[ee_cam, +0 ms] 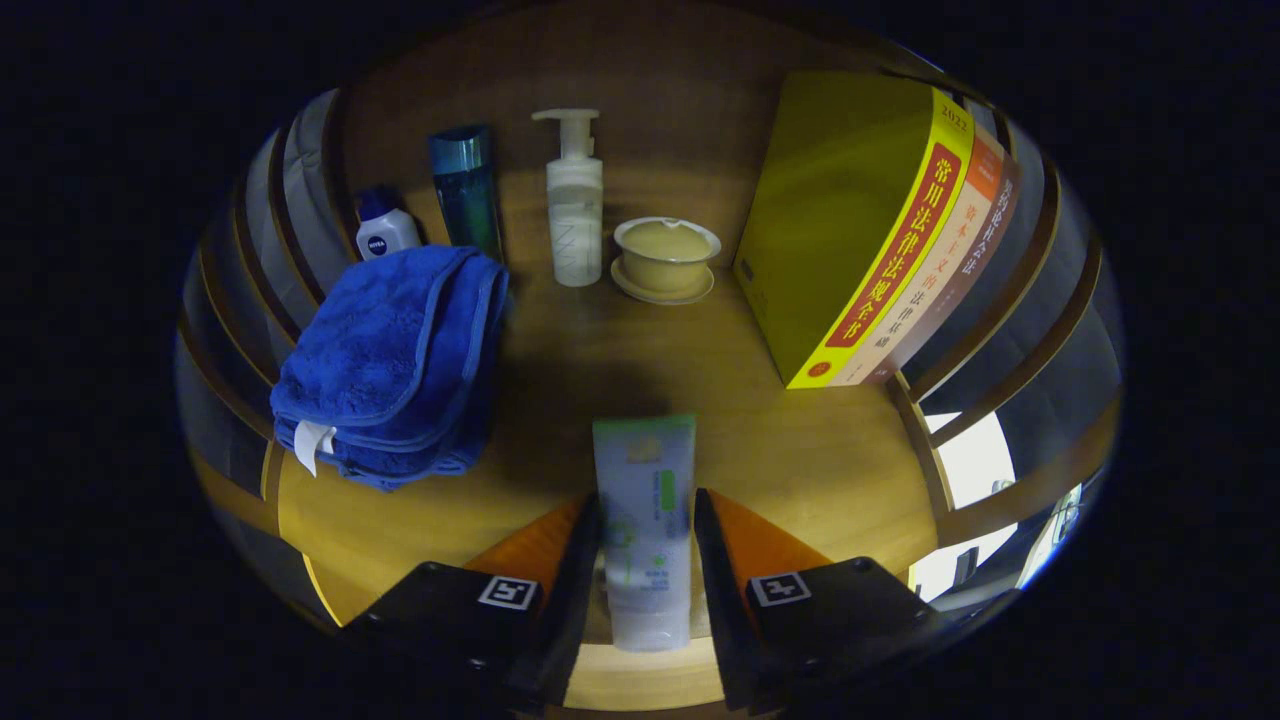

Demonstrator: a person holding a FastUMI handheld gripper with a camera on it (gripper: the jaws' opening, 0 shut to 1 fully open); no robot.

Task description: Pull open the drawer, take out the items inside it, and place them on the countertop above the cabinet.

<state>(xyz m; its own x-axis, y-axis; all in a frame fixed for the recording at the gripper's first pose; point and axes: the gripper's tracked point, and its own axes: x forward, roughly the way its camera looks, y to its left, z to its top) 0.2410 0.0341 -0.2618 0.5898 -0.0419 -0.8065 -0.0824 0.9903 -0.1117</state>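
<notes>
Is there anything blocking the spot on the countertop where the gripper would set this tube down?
Nothing visible does. The gripper holds the tube over bare countertop; the blue towel and books sit off to either side.

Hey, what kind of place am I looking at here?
Probably a staged home shelf or cabinet countertop: toiletries like a pump bottle sit by a folded blue towel and upright books. The hand-held gripper has a tube between its fingers.

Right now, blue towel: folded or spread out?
Folded. The blue towel lies in stacked layers on the countertop, left of the tube between the gripper fingers.
</notes>
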